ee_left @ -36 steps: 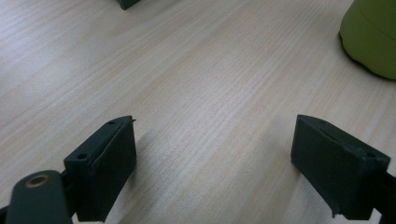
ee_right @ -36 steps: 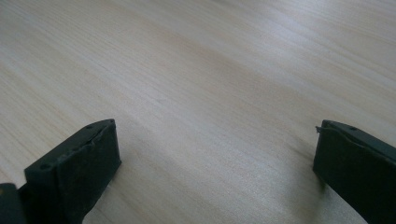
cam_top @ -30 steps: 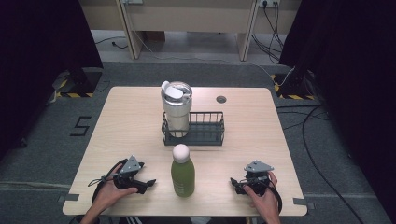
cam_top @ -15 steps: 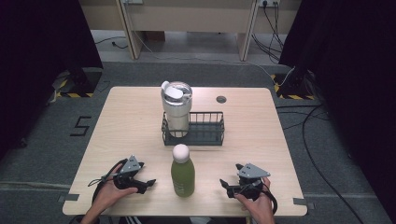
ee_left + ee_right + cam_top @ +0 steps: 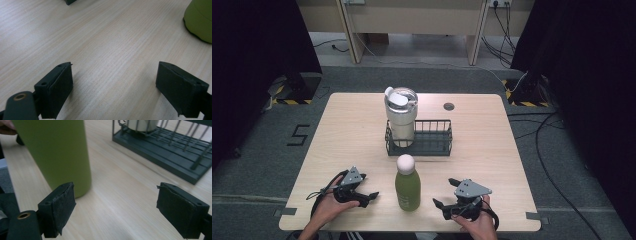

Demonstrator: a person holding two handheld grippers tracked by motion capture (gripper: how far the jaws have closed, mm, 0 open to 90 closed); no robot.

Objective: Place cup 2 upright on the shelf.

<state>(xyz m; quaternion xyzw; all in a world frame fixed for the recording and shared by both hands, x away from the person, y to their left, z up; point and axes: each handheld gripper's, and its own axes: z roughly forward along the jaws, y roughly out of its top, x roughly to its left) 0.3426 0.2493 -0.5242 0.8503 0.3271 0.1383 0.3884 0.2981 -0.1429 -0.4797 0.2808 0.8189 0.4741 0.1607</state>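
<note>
1. Our right gripper (image 5: 446,194) has just been opening; its jaws stand apart with nothing between them, aimed at the green bottle (image 5: 407,183).
2. Our left gripper (image 5: 370,196) is released too, over bare table (image 5: 492,145).
3. The bottle stands upright between the grippers, long axis vertical, white cap (image 5: 405,162) up, just in front of the wire basket (image 5: 432,142) holding a tumbler (image 5: 401,116).
</note>
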